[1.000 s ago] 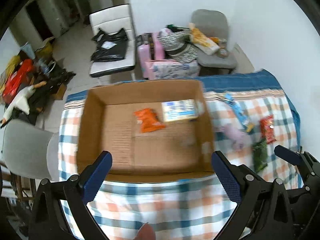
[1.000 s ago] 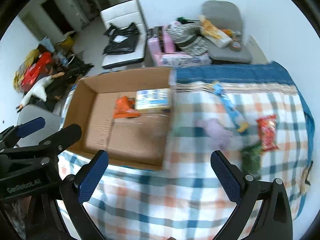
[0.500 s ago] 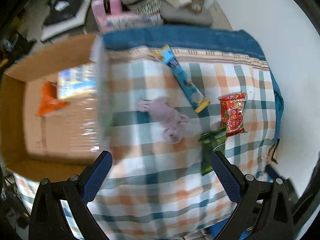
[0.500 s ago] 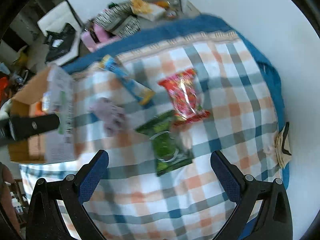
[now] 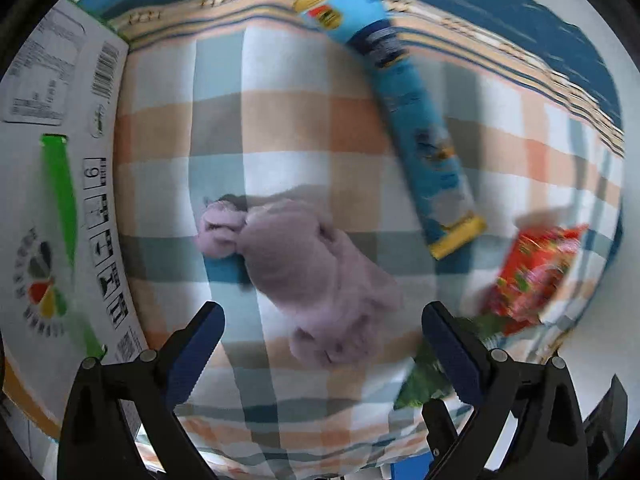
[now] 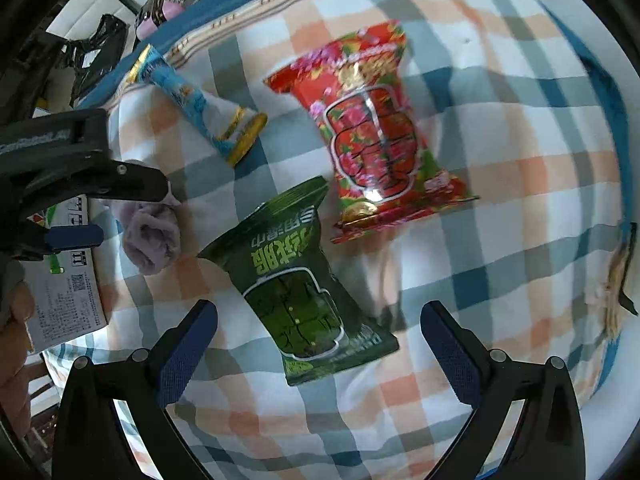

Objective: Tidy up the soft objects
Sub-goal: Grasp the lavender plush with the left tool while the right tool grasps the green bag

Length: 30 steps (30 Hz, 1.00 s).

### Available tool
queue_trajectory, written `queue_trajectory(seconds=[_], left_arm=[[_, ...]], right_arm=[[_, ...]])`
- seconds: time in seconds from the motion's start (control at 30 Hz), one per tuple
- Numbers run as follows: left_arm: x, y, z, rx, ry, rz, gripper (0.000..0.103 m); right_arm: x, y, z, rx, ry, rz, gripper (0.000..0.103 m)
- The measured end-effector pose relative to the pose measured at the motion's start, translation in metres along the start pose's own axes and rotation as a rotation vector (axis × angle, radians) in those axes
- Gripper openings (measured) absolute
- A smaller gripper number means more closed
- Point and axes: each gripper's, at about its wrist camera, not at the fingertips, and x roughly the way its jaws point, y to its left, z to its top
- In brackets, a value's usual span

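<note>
While four soft things lie loose on the checked bed (image 6: 500, 208), both tongs hang spread and empty: left tongs (image 5: 322, 346) above the purple plush (image 5: 304, 256), right tongs (image 6: 318, 338) above the green packet (image 6: 296, 288). The red packet (image 6: 372, 128) and blue tube (image 5: 416, 120) also wait, so sorting looks unfinished.

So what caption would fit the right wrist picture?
Open tongs above a green snack bag on a checked cloth.

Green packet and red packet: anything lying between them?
No. In the right wrist view only bare checked cloth separates the green packet from the red packet.
</note>
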Motion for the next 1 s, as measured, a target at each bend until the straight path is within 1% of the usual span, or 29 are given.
queue_trajectory(seconds=[0.13,0.33,0.4,0.47,0.5,0.53,0.6,0.63,0.73,0.8,0.83,1.0], left_arm=[[0.015,0.003,0.004,-0.021,0.023,-0.002,0.101],[0.027,0.003,0.005,-0.033,0.037,0.003,0.095],[0.030,0.004,0.005,-0.034,0.037,0.011,0.085],[0.032,0.003,0.004,-0.023,0.034,0.026,0.068],[0.032,0.003,0.003,-0.019,0.028,0.030,0.064],[0.031,0.002,0.002,-0.012,0.021,0.028,0.055],[0.030,-0.002,0.001,0.005,0.014,0.033,0.050],[0.029,-0.002,0.000,0.009,0.011,0.034,0.046],[0.030,-0.003,-0.005,0.030,0.002,0.049,0.044],[0.026,0.004,-0.004,0.036,-0.002,0.051,0.043],[0.026,0.004,-0.005,0.036,-0.004,0.051,0.042],[0.016,-0.006,-0.003,0.050,-0.018,0.059,0.041]], right_arm=[[0.015,0.002,0.002,-0.010,0.031,-0.006,0.103],[0.030,0.009,-0.002,-0.022,0.064,-0.013,0.103],[0.034,0.010,-0.001,-0.023,0.074,-0.016,0.102],[0.038,0.011,-0.001,-0.026,0.086,-0.019,0.101],[0.042,0.013,0.001,-0.025,0.093,-0.020,0.097],[0.046,0.013,0.001,-0.024,0.100,-0.021,0.094],[0.053,0.014,-0.001,-0.021,0.124,-0.019,0.084],[0.055,0.014,0.000,-0.019,0.130,-0.017,0.082],[0.060,0.016,-0.001,-0.028,0.134,-0.037,0.076],[0.062,0.018,-0.003,-0.028,0.131,-0.042,0.067],[0.063,0.019,-0.002,-0.026,0.131,-0.045,0.065],[0.057,0.013,0.006,-0.023,0.125,-0.056,0.049]])
